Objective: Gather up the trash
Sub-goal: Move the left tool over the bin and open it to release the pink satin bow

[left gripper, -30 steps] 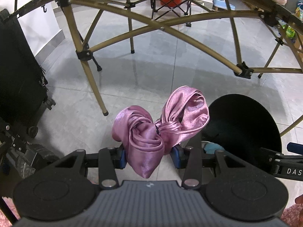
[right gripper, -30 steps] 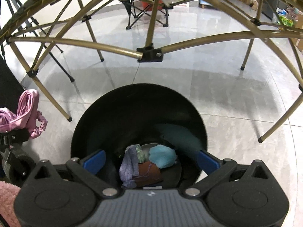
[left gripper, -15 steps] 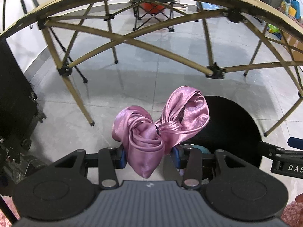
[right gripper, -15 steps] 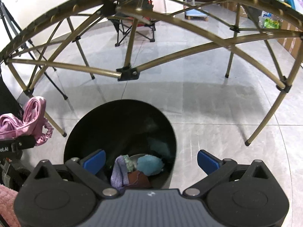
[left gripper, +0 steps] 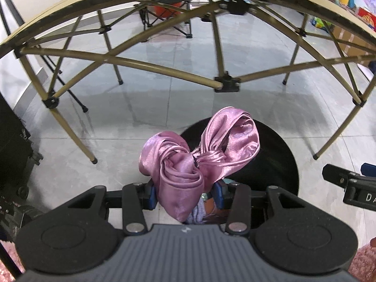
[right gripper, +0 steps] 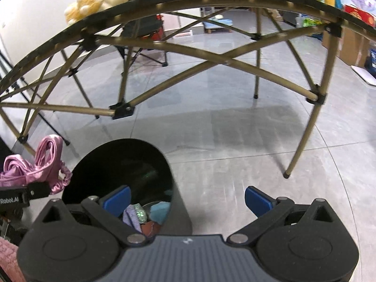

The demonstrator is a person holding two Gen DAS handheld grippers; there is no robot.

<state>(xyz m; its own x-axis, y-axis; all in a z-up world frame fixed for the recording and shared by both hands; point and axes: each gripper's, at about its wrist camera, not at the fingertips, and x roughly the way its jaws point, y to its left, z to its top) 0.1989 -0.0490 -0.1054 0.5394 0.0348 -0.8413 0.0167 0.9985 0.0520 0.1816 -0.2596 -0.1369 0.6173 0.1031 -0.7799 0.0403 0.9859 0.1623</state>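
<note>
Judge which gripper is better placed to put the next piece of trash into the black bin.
Left. The left gripper is shut on the pink satin cloth, which hangs in front of the black bin opening. The right gripper is open and empty beside the bin, so it has nothing to drop.

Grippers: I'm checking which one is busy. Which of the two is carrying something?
The left gripper, clamped on the pink satin cloth; the right gripper stands open and empty beside the black bin.
</note>
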